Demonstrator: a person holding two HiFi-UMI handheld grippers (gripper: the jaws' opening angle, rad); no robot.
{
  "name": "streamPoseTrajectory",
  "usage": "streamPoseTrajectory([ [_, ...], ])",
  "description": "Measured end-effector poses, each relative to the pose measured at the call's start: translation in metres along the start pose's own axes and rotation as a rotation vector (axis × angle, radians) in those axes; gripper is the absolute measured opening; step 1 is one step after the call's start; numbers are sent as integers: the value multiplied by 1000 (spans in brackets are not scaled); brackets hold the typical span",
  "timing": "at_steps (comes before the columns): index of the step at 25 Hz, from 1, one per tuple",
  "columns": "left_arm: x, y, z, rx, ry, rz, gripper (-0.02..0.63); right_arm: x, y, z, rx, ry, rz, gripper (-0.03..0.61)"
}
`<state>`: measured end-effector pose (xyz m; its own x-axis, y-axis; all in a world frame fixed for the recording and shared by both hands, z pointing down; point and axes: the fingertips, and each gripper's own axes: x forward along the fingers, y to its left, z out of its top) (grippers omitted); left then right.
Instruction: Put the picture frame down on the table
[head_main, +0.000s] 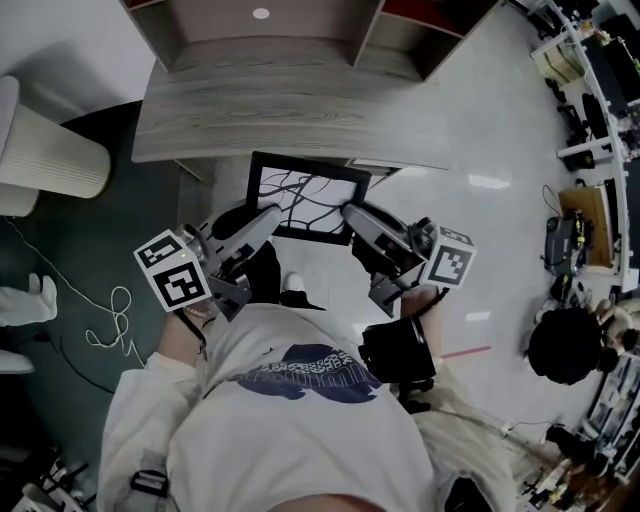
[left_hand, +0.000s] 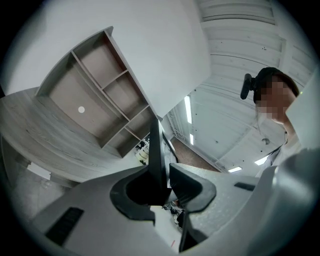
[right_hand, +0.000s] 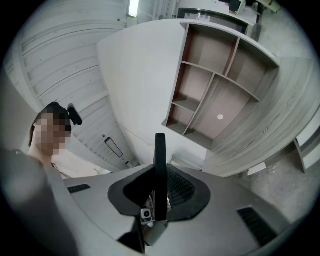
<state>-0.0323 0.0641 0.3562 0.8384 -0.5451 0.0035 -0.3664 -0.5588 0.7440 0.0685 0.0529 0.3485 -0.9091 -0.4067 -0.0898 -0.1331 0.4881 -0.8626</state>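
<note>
A black picture frame (head_main: 305, 196) with a branch drawing hangs in the air just in front of the grey wooden table (head_main: 290, 110), held below its front edge. My left gripper (head_main: 262, 222) is shut on the frame's lower left edge, and my right gripper (head_main: 352, 216) is shut on its lower right edge. In the left gripper view the frame (left_hand: 155, 150) shows edge-on as a thin dark bar between the jaws. The right gripper view shows the frame (right_hand: 160, 175) the same way, pinched between the dark pads.
An open shelf unit (head_main: 270, 30) stands at the back of the table. A white ribbed bin (head_main: 45, 150) is to the left, with a white cable (head_main: 105, 320) on the dark floor. Cluttered racks (head_main: 590, 120) line the right side.
</note>
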Motion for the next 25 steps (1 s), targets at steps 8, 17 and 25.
streamPoseTrajectory([
  [8,0,0,0,-5,28,-20,95,-1,3,-2,-17,4,-33,67],
  [17,2,3,-2,1,68,-49,97,-3,1,-6,-28,-21,-81,69],
  [25,3,9,-5,-27,82,-65,98,-3,-2,-7,-37,-30,-140,69],
])
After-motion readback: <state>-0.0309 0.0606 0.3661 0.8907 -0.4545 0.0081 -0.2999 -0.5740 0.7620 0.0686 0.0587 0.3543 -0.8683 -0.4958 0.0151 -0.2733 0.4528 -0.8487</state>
